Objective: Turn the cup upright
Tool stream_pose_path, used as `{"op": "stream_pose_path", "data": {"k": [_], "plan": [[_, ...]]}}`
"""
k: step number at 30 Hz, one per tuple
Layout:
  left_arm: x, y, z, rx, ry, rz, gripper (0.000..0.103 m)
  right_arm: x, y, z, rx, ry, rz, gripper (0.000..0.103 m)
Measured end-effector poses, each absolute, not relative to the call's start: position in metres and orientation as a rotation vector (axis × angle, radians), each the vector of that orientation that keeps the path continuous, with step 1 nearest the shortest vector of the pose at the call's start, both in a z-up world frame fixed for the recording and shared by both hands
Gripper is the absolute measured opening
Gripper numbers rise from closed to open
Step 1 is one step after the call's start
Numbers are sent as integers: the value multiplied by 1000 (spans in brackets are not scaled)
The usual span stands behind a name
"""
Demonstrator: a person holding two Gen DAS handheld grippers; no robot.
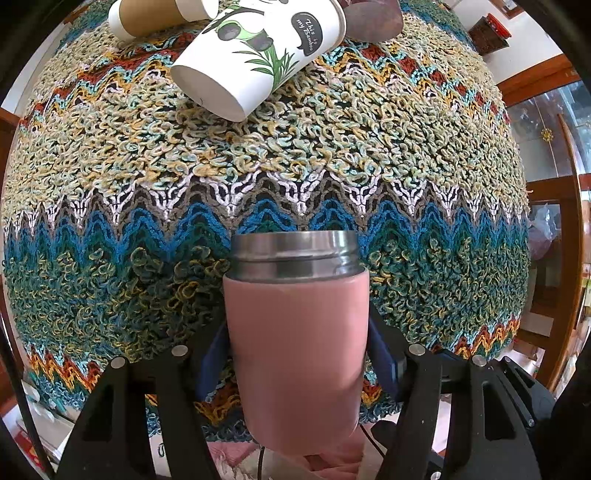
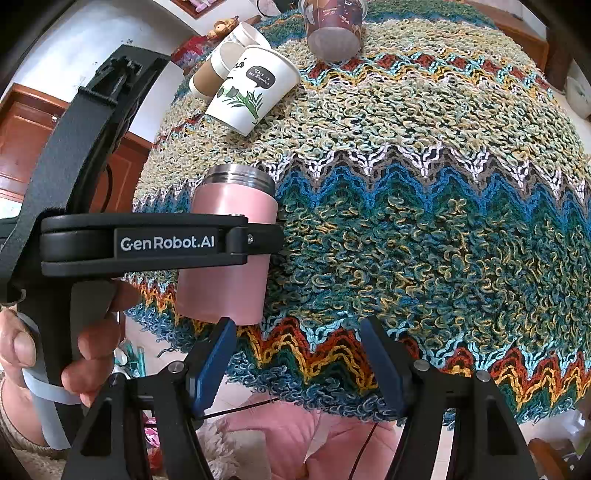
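While the left gripper (image 1: 299,354) jaws pinched the pink cup (image 1: 297,350) upright, right gripper (image 2: 299,365) jaws spread idle, lowering it level mattered.

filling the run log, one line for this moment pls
left tongs: shut on pink cup | cup: lifted, steel rim up | right tongs: open, empty

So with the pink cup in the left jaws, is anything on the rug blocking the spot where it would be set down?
Nothing visible does. The left gripper holds the pink cup, metal rim up, over bare rug. The panda cup, brown-sleeved cup and patterned cup lie far across the rug.
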State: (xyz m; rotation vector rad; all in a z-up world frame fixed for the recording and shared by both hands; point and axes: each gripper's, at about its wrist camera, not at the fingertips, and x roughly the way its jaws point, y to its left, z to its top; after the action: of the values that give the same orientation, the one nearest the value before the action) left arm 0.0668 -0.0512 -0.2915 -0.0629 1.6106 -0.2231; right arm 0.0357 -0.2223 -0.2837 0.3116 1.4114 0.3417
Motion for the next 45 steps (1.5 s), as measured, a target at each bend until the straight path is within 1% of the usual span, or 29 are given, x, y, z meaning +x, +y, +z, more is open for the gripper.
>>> {"op": "stream_pose_path", "data": {"k": [10,21,25,31,39,45], "plan": [[54,-44,-265,-17,1519,-214,70,35,-222,-282,305,1410,338,70],[54,-37,-229,-15,1340,-205,70,40,-223,-280,305,1405,328,70],[50,-32,-217,-20,1221,-238,70,44,-228,-278,306,1402,322,70],[44,-28,-213,-27,1070,-279,70,47,-235,-280,320,1406,306,70],[47,-52,-225,-6,890,-336,70,48,-242,-284,305,1397,263,70],[47,-60,-237,29,836,-337,70,43,-243,-288,293,1400,252,70]]}}
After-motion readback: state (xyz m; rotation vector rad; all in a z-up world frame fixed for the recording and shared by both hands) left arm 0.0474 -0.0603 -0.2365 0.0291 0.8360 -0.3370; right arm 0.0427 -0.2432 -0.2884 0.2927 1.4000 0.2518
